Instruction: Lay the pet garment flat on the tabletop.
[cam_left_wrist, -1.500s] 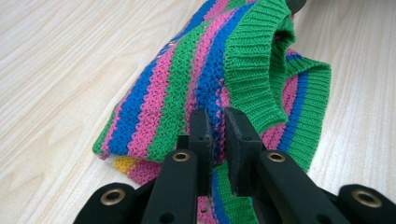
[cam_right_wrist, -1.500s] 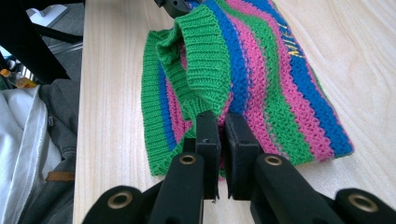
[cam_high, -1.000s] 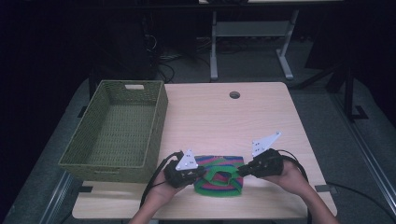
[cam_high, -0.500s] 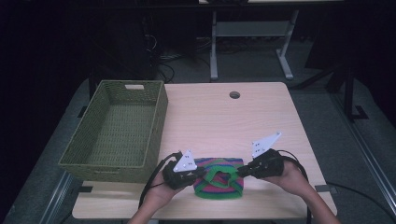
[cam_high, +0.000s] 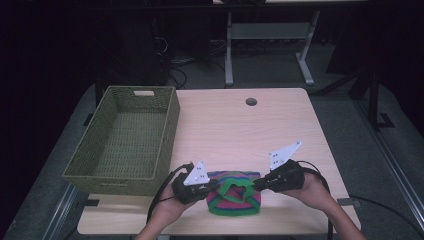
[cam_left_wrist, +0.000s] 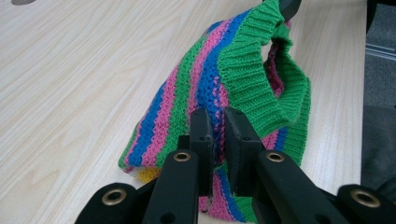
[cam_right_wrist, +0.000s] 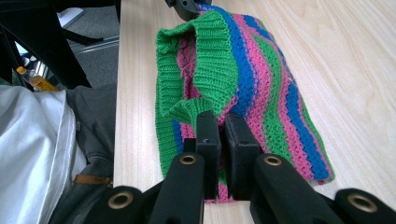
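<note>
The room is dark around a pale wooden counter (cam_high: 235, 130), with a metal stand at the back and a green woven basket (cam_high: 125, 142) sitting empty toward nine o'clock. Down at six o'clock, close to the near edge, lies a striped knitted hat (cam_high: 235, 194) in green, pink and blue, and a person has hold of it from both ends.

The left tongs (cam_high: 207, 187) come at the hat from its nine o'clock side, the right tongs (cam_high: 256, 185) from three o'clock, so the hat's long axis runs straight between them, across the counter. Each hand is equally near; neither has the advantage. I'd judge whatever comes next, lifting it or carrying it over to the basket, depends on the two moving together along that line.

From above both tongs just look buried in the wool. The left gripper view shows the left tongs (cam_left_wrist: 219, 135) clenched on a pinch of the striped fabric, with the green ribbed cuff (cam_left_wrist: 247, 70) standing up and gaping open beyond. The right gripper view shows the right tongs (cam_right_wrist: 220, 137) likewise clamped on the knit at the cuff's edge, plus the counter's near edge and the person's lap beside it.
</note>
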